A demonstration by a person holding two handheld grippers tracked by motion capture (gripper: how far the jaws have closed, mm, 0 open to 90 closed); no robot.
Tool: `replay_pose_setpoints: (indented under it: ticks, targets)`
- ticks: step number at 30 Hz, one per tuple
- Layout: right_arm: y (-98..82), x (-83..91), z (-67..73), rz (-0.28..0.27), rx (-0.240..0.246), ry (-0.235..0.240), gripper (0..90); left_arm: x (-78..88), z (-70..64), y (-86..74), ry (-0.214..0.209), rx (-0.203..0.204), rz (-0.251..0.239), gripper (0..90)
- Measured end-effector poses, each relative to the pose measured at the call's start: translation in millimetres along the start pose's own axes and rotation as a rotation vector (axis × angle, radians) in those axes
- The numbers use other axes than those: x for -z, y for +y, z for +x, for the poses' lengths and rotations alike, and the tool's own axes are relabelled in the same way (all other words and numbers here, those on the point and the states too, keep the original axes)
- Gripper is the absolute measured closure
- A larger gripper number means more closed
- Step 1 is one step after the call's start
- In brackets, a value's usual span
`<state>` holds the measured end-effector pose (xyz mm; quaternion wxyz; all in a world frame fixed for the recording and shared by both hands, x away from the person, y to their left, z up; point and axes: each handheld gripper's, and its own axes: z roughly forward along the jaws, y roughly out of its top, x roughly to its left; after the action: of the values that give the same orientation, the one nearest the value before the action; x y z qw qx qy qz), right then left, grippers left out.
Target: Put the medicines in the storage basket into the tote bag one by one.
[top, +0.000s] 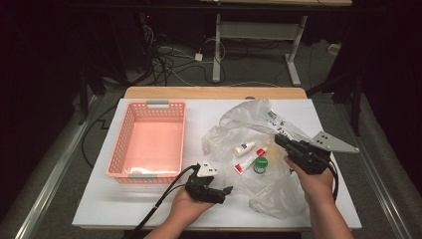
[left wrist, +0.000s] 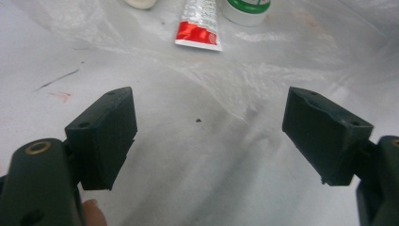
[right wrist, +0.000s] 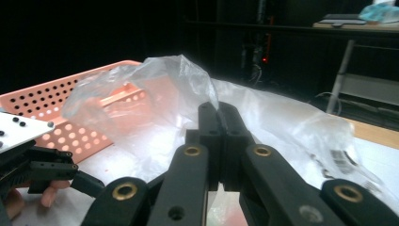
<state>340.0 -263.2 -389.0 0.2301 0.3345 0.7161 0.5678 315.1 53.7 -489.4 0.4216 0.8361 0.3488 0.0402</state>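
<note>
White tabletop [top: 124, 209], dim room behind, cables on the floor beyond.

Items, counted:
- One pink perforated plastic basket [top: 149, 142], empty, at the table's left.
- One clear crinkled plastic bag [top: 239, 127], spread right of the basket.
- One small white squeeze bottle [top: 245, 148], one red-and-white tube [top: 250, 160], one green-lidded round jar [top: 260, 165], close together on the bag's film.
- Two hand-held grippers.

Left gripper [top: 211, 189]: jaws spread wide, empty, low over the film and pointed toward the tube [left wrist: 200, 23] and jar [left wrist: 246, 9].

Right gripper [right wrist: 220, 141]: jaws pressed together on a fold of the bag [right wrist: 164, 89], lifting it into a peak.

Step in hand, as judged: holding the bag up so its contents can be reached. Best kept taut and steady, the lift gentle enough not to roll the three items, while the open gripper approaches the tube squarely across its narrow width.
</note>
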Motion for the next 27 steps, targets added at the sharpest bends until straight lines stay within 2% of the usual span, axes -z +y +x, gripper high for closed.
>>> replay_pose_setpoints:
  ticks: [4, 7, 11, 13, 18, 20, 23, 24, 27]
  targets:
    - [-0.9, 9.2, -4.4, -0.004, -0.003, -0.028, 90.0, -3.5, 8.9, 6.3, 0.031, 0.023, -0.032, 17.5]
    - [-1.4, 16.3, -5.7, -0.007, -0.006, -0.042, 90.0, -10.6, 14.5, 12.8, 0.041, 0.047, -0.019, 17.4]
    - [-3.2, 23.3, -7.3, -0.007, -0.012, -0.059, 90.0, -22.4, 21.5, 25.0, 0.049, 0.056, -0.001, 17.5]
    - [-4.9, 24.8, -7.3, -0.001, -0.012, -0.062, 90.0, -28.6, 25.9, 30.8, 0.046, 0.079, 0.001, 17.6]
    - [-7.8, 25.1, -5.3, 0.012, -0.012, -0.064, 90.0, -34.2, 39.0, 38.3, 0.059, 0.148, -0.034, 18.0]
    - [-8.3, 24.6, -5.2, 0.014, -0.008, -0.062, 90.0, -34.2, 41.5, 38.4, 0.042, 0.158, -0.041, 21.1]
    - [-8.8, 23.4, -4.6, 0.018, -0.008, -0.058, 90.0, -34.6, 37.8, 37.9, -0.025, 0.091, -0.033, 35.3]
    - [-8.9, 22.8, -4.1, 0.020, -0.009, -0.058, 90.0, -35.2, 36.8, 37.9, -0.041, 0.090, -0.025, 38.7]
    - [-9.2, 21.6, -2.6, 0.026, -0.002, -0.053, 90.0, -37.1, 34.6, 37.8, -0.094, 0.063, 0.021, 40.5]
